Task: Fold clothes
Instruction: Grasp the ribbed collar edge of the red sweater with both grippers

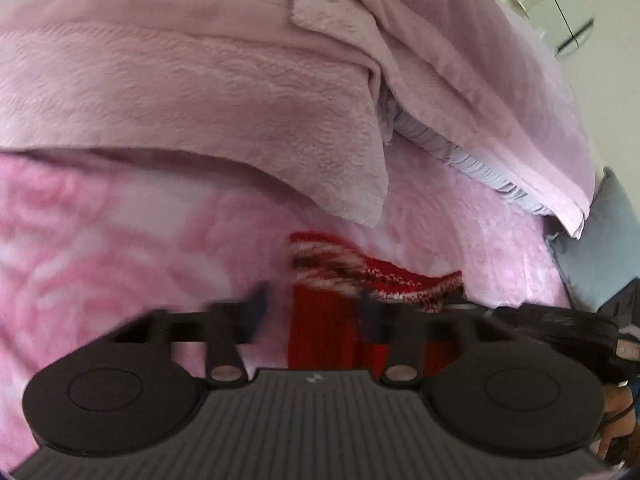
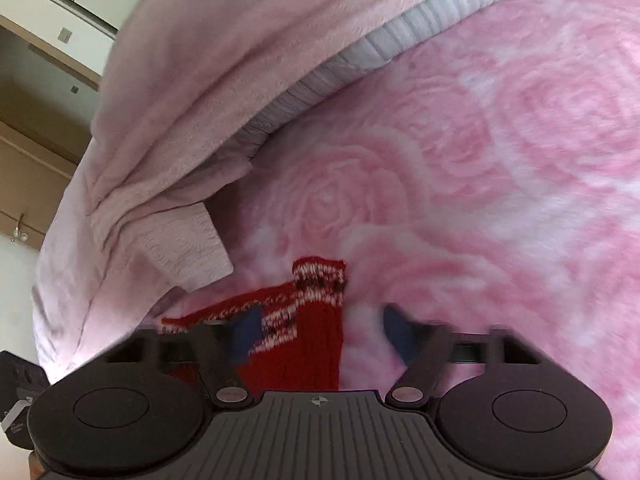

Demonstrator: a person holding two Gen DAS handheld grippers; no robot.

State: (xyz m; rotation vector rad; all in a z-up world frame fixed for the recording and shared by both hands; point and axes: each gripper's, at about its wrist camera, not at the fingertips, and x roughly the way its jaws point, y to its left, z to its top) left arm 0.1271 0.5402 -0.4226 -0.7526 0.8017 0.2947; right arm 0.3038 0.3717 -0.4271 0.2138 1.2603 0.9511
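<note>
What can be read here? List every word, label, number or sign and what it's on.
No words or numbers are readable.
Pale logo on the left claw body: too small to read.
Circled cross sign on the right claw body; no text.
Grey tag at the right view's left edge: too blurred.

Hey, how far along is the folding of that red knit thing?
Done: nothing clearly; the red knit lies bunched on the rose blanket. In hand: left gripper and right gripper are over it, fingers apart, holding nothing. Remaining: grasping it and all the folding.

Red knitted wool garment (image 2: 312, 344) lies on fluffy rose-patterned fleece blanket (image 2: 500, 152).
</note>
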